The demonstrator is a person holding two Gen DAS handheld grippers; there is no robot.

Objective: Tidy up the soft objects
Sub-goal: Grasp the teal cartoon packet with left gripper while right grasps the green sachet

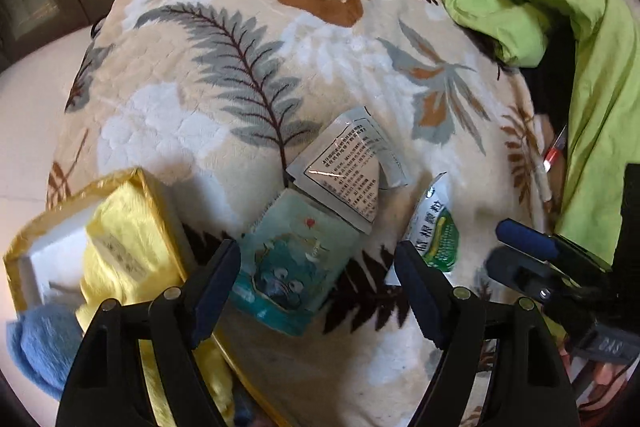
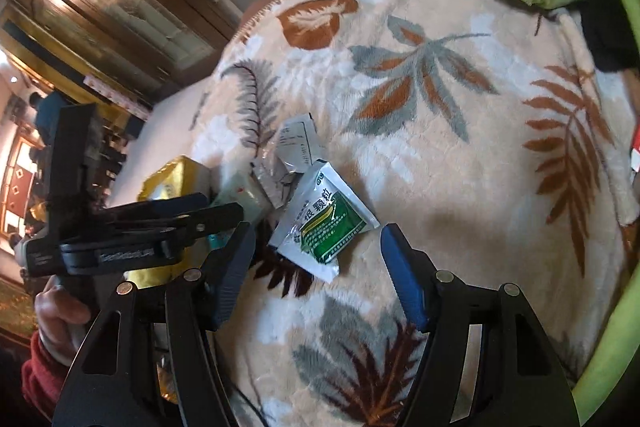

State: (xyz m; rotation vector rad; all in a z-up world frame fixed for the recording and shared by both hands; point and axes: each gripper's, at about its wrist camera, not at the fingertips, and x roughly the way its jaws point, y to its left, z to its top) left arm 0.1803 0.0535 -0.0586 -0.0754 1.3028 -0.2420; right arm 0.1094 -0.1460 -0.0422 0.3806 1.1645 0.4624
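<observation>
Three sachets lie bunched on the leaf-patterned blanket [image 1: 208, 75]: a teal sachet [image 1: 288, 267] partly under a grey printed sachet [image 1: 348, 171], and a green-and-white sachet [image 2: 326, 223] just beside them, bare blanket on its right side. The left gripper [image 1: 320, 279] hangs over the teal sachet with tongs spread, holding nothing, the yellow box [image 1: 100, 239] touching its left finger. The right gripper [image 2: 318, 267], also spread and empty, hovers near the green-and-white sachet's lower edge; a green garment [image 1: 540, 7] crowds the blanket's far right edge.
</observation>
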